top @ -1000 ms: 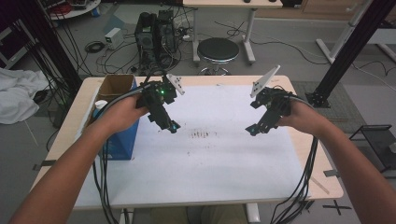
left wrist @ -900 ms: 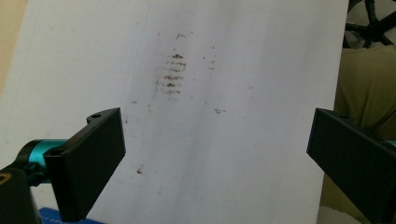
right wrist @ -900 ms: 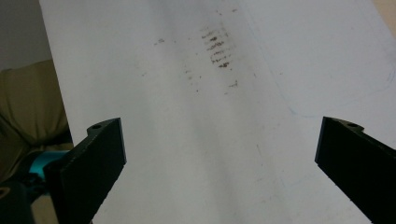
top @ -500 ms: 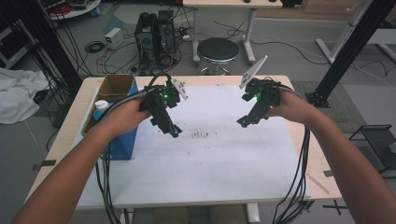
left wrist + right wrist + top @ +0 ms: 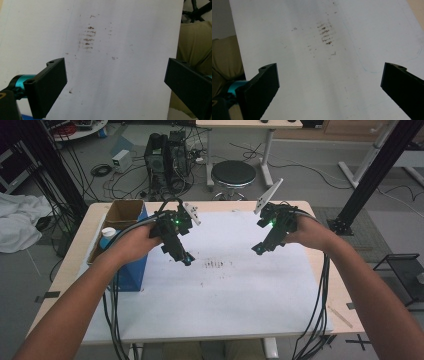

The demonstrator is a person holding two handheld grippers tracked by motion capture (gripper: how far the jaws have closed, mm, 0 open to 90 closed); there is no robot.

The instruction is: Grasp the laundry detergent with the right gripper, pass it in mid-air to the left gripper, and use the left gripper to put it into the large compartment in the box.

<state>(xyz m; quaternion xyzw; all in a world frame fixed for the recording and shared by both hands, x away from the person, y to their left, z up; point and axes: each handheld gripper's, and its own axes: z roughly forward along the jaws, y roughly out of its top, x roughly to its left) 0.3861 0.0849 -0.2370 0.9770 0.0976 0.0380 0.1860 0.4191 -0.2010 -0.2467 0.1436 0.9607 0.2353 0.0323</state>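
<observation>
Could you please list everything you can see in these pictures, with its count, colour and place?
White sheet: one, white, covering most of the table top.
Brown smudges: one cluster, brown, mid-sheet between the two tools.
Table: one, light wood, bare along its edges.
Blue box: one, blue, at the table's left edge.
Cardboard box: one, brown, open, behind the blue box.
Bottle: one, blue with white cap, beside the blue box.
Stool: one, black, round, on the floor beyond the table.
Computer tower: one, black, on the floor.
Left tool: one, black, open, above the sheet.
Right tool: one, black, open, above the sheet.
</observation>
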